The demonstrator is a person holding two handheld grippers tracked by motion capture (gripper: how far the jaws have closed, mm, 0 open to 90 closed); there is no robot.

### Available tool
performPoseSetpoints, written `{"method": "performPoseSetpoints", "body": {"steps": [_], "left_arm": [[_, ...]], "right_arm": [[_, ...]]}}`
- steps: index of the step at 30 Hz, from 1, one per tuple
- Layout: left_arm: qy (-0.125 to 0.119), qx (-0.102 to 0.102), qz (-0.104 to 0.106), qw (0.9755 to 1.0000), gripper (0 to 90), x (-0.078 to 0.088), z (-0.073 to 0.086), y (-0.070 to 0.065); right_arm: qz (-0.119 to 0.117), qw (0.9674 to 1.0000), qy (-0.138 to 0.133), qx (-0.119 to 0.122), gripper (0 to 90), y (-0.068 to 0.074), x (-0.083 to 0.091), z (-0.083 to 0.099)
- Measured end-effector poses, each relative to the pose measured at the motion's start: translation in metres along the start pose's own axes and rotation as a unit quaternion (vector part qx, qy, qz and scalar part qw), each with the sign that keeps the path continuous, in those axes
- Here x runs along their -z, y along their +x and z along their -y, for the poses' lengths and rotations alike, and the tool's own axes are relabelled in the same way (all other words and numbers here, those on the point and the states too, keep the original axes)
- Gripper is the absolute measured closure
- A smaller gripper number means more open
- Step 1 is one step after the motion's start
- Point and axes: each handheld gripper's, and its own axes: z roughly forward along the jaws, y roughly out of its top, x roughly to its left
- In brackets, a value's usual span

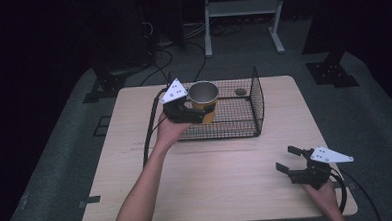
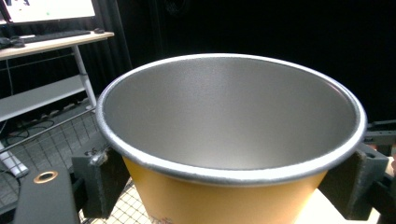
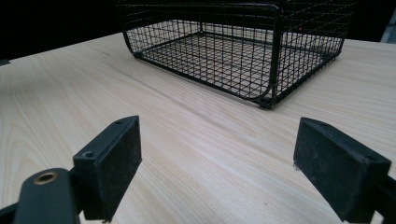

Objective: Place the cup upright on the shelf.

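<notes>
Gripping a yellow paper cup (image 1: 204, 101) by its side wall, the left gripper (image 1: 194, 113) holds the cup upright at the front left part of the black wire basket (image 1: 256, 95); whether the cup base rests on the basket floor or hangs clear of it cannot be told. In the left gripper view, the 2 black fingers (image 2: 100, 179) press against opposite sides of the cup (image 2: 224, 196) just below its rolled rim, and the cup's silver-grey interior faces up and holds nothing. The basket stands on the far half of the light wooden counter (image 1: 207, 185), its long side parallel to the counter's far edge, with a small dark round object (image 1: 240, 92) lying on its mesh floor toward the back right. The right gripper (image 1: 289, 159) sits well apart from the basket, near the counter's front right corner, held by the person's right hand (image 1: 325, 192). Its fingers (image 3: 114, 161) are spread wide with nothing between them, and in the right gripper view they point across bare wood toward the nearest rounded corner of the basket (image 3: 271, 60). A grey three-cornered plate tops each gripper, and a black cable trails from each toward the counter's near edge. Beyond the counter, a white metal frame (image 1: 242, 13) stands on the dark floor.
</notes>
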Motion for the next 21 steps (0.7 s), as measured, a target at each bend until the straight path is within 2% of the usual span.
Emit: {"method": "performPoseSetpoints", "body": {"steps": [8, 19, 21], "left_arm": [[0.000, 0.001, 0.000, 1.0000, 14.5, -0.013, -0.005, 0.008], [0.012, 0.003, 0.001, 0.9999, 14.5, -0.035, -0.011, 0.023], [0.008, 0.002, 0.001, 1.0000, 14.5, -0.037, -0.011, 0.024]], "right_arm": [[-0.001, 1.0000, 0.000, -0.001, 14.1, 0.000, 0.000, 0.000], [-0.003, 1.0000, 0.000, -0.001, 14.1, 0.000, 0.000, 0.000], [-0.003, 1.0000, 0.000, -0.001, 14.1, 0.000, 0.000, 0.000]]}}
